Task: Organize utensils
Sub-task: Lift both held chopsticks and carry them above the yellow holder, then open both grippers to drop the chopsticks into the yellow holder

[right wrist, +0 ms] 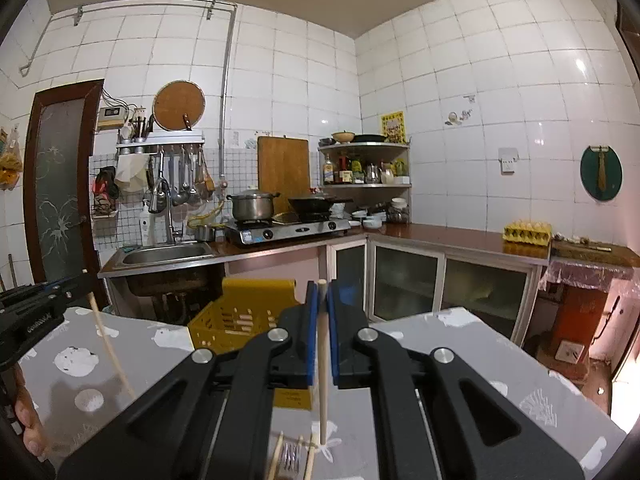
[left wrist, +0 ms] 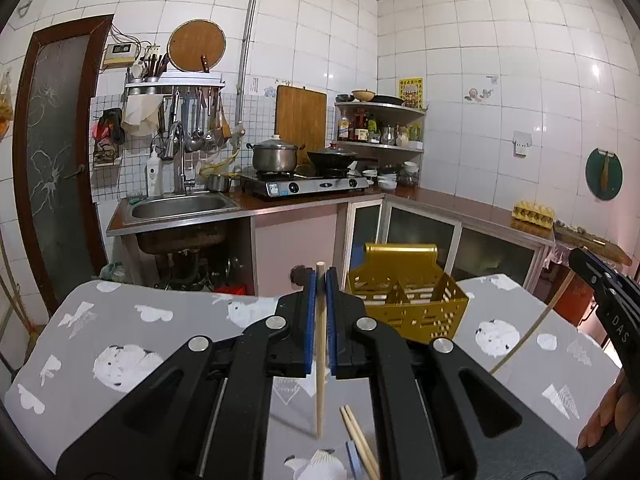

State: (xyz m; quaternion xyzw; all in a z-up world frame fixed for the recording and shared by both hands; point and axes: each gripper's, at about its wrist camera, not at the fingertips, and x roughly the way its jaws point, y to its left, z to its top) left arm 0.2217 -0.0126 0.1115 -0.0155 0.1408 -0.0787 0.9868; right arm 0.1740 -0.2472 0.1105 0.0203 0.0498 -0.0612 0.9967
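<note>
My left gripper (left wrist: 321, 280) is shut on a pale wooden chopstick (left wrist: 320, 360) that hangs down between its blue pads, its tip above the table. My right gripper (right wrist: 322, 296) is likewise shut on a second chopstick (right wrist: 323, 372), held upright. Each gripper shows at the edge of the other's view with its stick: the right gripper (left wrist: 582, 268) and the left gripper (right wrist: 80, 280). A yellow perforated utensil basket (left wrist: 408, 300) (right wrist: 236, 320) stands on the grey patterned tablecloth (left wrist: 132, 332) just beyond both grippers. More chopsticks (left wrist: 360, 444) and a fork (right wrist: 291, 456) lie on the cloth below.
Behind the table runs an L-shaped kitchen counter with a sink (left wrist: 180, 204), a gas stove (left wrist: 308, 184) bearing a pot and a wok, a corner shelf (left wrist: 380, 128) of bottles and a yellow egg carton (left wrist: 534, 212). A person's fingers (left wrist: 604, 420) show at the right edge.
</note>
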